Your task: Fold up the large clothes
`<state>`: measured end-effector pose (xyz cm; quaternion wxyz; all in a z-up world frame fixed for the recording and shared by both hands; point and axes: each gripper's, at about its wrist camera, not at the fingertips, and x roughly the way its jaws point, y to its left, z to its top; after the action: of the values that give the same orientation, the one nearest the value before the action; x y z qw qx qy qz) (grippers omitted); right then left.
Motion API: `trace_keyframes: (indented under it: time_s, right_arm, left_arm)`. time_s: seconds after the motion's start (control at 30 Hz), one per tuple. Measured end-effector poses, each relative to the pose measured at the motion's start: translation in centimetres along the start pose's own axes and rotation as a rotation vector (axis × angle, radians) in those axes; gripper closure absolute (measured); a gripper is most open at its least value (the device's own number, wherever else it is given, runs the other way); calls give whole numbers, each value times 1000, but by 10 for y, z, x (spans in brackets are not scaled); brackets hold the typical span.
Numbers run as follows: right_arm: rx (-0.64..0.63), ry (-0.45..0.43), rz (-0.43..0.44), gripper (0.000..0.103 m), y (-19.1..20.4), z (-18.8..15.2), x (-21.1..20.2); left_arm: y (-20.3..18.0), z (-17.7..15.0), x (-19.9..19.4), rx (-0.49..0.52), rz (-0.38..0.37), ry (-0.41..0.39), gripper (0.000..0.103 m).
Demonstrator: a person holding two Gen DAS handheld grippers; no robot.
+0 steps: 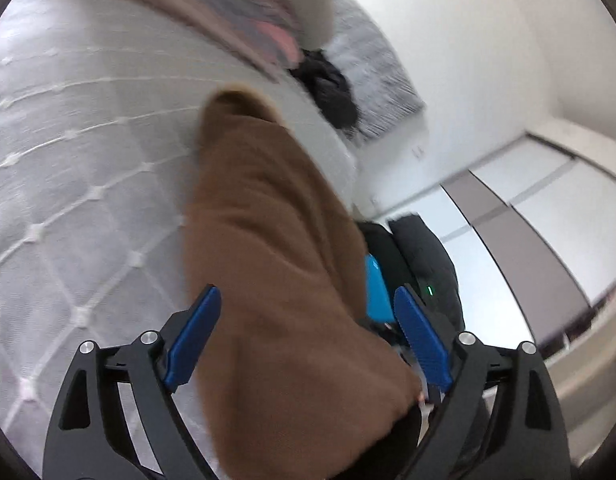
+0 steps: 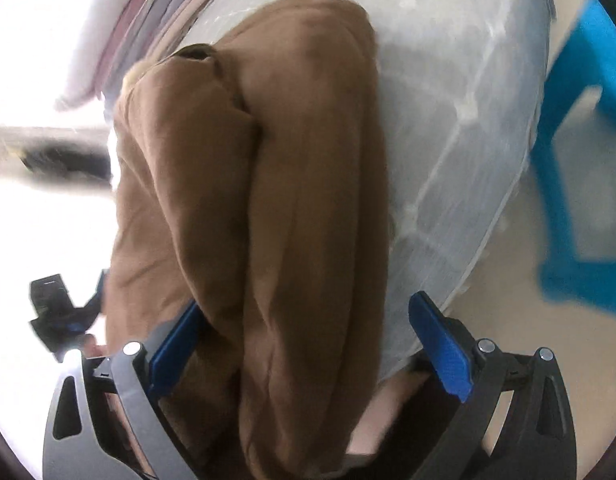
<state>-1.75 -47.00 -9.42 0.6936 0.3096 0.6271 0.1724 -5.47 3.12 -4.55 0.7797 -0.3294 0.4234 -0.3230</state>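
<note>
The brown garment (image 1: pixel 268 248) lies on a white quilted bed (image 1: pixel 68 160), bunched into long soft rolls, with its near end hanging over the bed's near edge toward the person. In the left wrist view it runs as one long band from between the fingers away to a rounded far tip; bare quilt is on the left, and on the right a dark bundle (image 1: pixel 327 88) sits farther up the bed. Its long axis lies almost along the line the left gripper (image 1: pixel 308 308) points, so the cloth passes straight through the gap. The jaws there stand wide apart; neither blue pad presses the fabric, so nothing is gripped.

In the right wrist view the garment (image 2: pixel 268 200) shows two or three parallel lengthwise folds, again running away from the fingers. The right gripper (image 2: pixel 308 320) is also spread wide: its left pad (image 2: pixel 176 340) sits against, and is partly hidden by, the cloth's edge, while the right pad is clear of it over bare sheet. A blue stool (image 2: pixel 579 160) stands on the floor far right.

Both grippers seem about equally near the garment's near end. I judge that a fold across the long axis would need each to close on a near corner.
</note>
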Motion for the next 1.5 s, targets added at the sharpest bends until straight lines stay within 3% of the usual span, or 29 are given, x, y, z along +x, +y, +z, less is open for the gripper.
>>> trace_keyframes:
  time_s: [0.17,0.3,0.37,0.53,0.6,0.67,0.77,0.93,1.03,1.07,1.17,1.27,1.37,1.43,1.5]
  right_arm:
    - [105,59,148,7,-19,-10,17]
    - [108,109,234,7,-17,-11,23]
    - [92,136,210,7,-12,-14,33]
    - [81,136,190,5,-1,-18,45]
    - [44,128,216,5,6,-22,44]
    - [-42,102,180,7,22,-29,41]
    - [-90,53,181,10,34,-37,38]
    - [-132,-54,315,11,46,-45,18]
    - [-188,-83,341,11,64,-45,12]
    - [-195,-54,328,11,72,-43,14]
    - [-230,69,180,11,98,-39,32]
    - [-185,134,126,11,102,-33,58]
    - [-93,130,177,11,83,-34,73]
    - [-91,110,259,9,86,-38,78]
    - [-141,72,247,9,105,-45,80]
  left_arm:
    - [42,11,29,-176,18,92,17]
    - [52,10,59,-223,14,159,17]
    - [54,9,80,-249,-29,215,14]
    - [52,7,123,-238,-1,309,10]
    - [44,6,128,-193,17,296,12]
    - [25,2,124,-66,95,260,33]
    - [-6,-6,120,112,163,203,47]
    - [-34,-9,112,229,164,137,54]
    - [-45,-4,94,275,158,93,55]
    - [-47,-1,86,280,157,88,55]
    - [-32,12,72,245,169,136,54]
    - [20,19,78,68,203,237,50]
    - [45,16,75,-42,169,235,49]
    - [31,12,70,30,194,202,50]
    - [16,9,66,97,218,162,53]
